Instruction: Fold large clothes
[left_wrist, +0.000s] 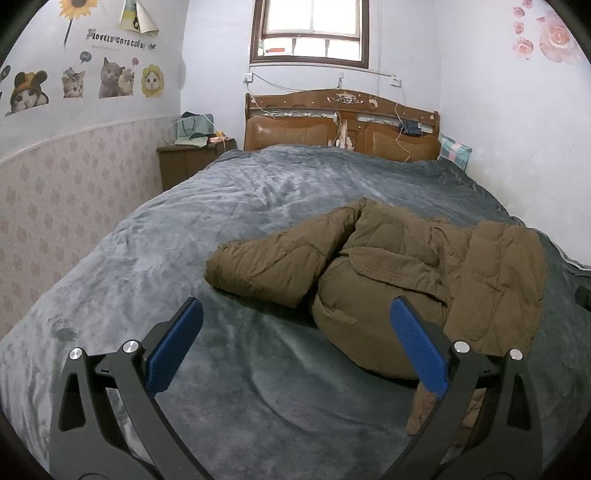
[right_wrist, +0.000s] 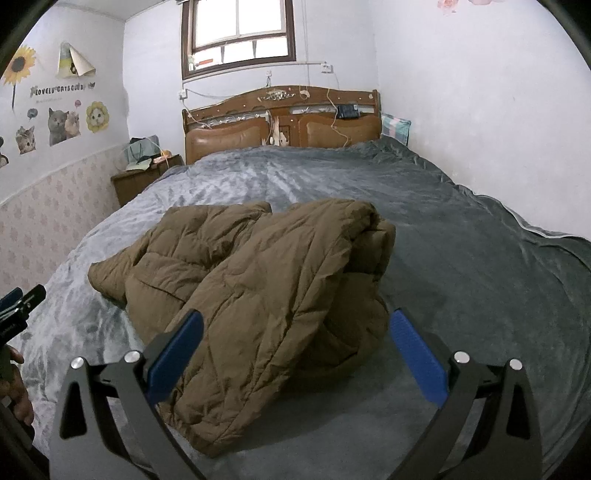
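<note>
Our left tool (left_wrist: 295, 321) and right tool (right_wrist: 295, 334) both hang with jaws spread wide, gripping nothing. Ahead, the brown padded coat (right_wrist: 258, 280) lies bunched on the grey bed (left_wrist: 184, 229), one sleeve (left_wrist: 269, 262) flung out. We judge the folding barely begun, with spreading and every fold left.

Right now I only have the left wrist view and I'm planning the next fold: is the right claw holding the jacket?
Observer: No. The right claw is open, above the brown jacket's near hem.
Operator: How does its right side lie?
Observer: Doubled over into a thick roll on the grey blanket.
Operator: Can you see my left claw?
Observer: Only at the frame's left edge, left claw apart from the sleeve.
</note>
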